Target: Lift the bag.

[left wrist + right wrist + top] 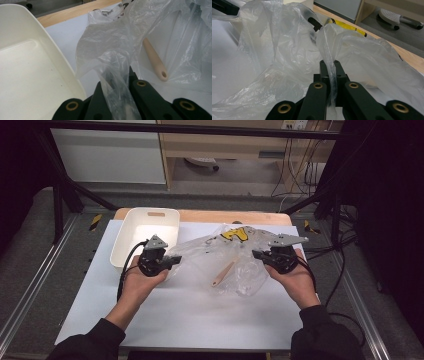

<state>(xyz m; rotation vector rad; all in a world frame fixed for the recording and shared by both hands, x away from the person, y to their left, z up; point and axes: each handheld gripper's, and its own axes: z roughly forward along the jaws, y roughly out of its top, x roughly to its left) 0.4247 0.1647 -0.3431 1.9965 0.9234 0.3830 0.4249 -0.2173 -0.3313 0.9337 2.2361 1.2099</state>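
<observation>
We hold a clear plastic bag (pixel 220 257) stretched between our two tongs over the white table (pixel 165 320), in the middle of the high view; the left tongs (pixel 176 260) sit left of centre in that view, clamped shut on the bag's left edge, with the hand beneath them coming up from the lower left; in the left gripper view the film (pixel 112 57) bunches into a narrow strip that runs down between the two black jaws at the bottom centre, the jaws closed on it; the right tongs (pixel 258 254) sit right of centre in the high view, likewise pinched shut on the bag's right edge; in the right gripper view a twisted fold of the plastic (pixel 330 67) drops between the jaws at the lower middle of the frame, and the rest of the bag billows across the left and the right of that frame; inside the bag lies a pale wooden handle (pixel 223 273), slanted, just below the middle of the high view; in the left gripper view it (pixel 155 60) shows at the right of centre, through the film, with a small hole near its lower end, resting on the table; yellow and black print (pixel 236 234) marks the bag's far side, toward the upper centre; a white tray (pixel 122 237) stands at the upper left, just beside the left tongs, its wall (pixel 58 53) close to the bag's edge in the left gripper view.
</observation>
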